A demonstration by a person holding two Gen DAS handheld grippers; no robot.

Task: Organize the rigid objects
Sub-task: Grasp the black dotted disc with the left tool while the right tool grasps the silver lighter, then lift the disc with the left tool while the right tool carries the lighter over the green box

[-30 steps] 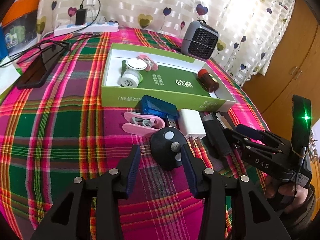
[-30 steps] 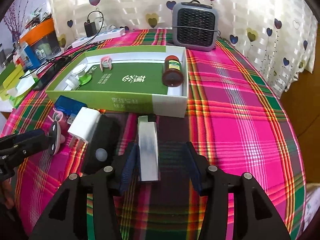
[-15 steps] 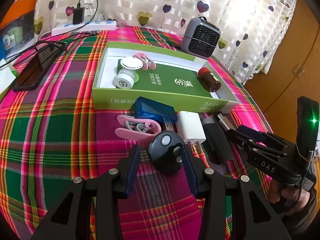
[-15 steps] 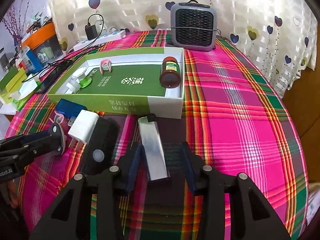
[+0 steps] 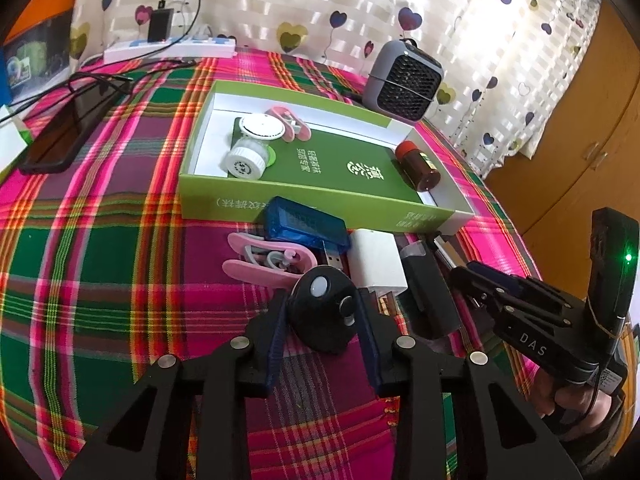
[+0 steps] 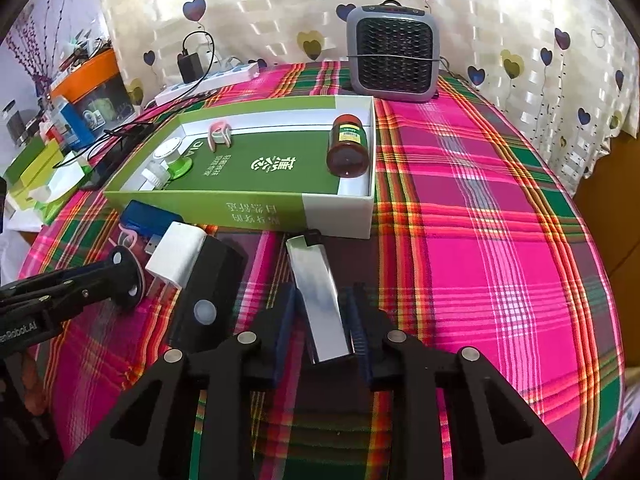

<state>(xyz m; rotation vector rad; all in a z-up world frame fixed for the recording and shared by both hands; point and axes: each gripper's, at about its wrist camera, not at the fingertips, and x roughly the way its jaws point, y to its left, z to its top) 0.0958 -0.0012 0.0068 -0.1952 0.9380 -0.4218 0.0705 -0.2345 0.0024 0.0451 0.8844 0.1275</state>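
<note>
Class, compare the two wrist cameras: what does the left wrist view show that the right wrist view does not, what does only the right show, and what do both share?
Only the left wrist view: the face of the round black device between the closing left claw, the pink clip in full beside it, and the wooden cabinet.

Only the right wrist view: the silver lighter in full, pinched by the closing right claw, and the cluttered shelf.

Both: the green box, brown bottle, white charger, grey heater.

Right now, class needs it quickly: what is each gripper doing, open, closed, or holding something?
Left gripper: jaws closing, pads against the round black device.
Right gripper: jaws closing on the silver lighter.
</note>
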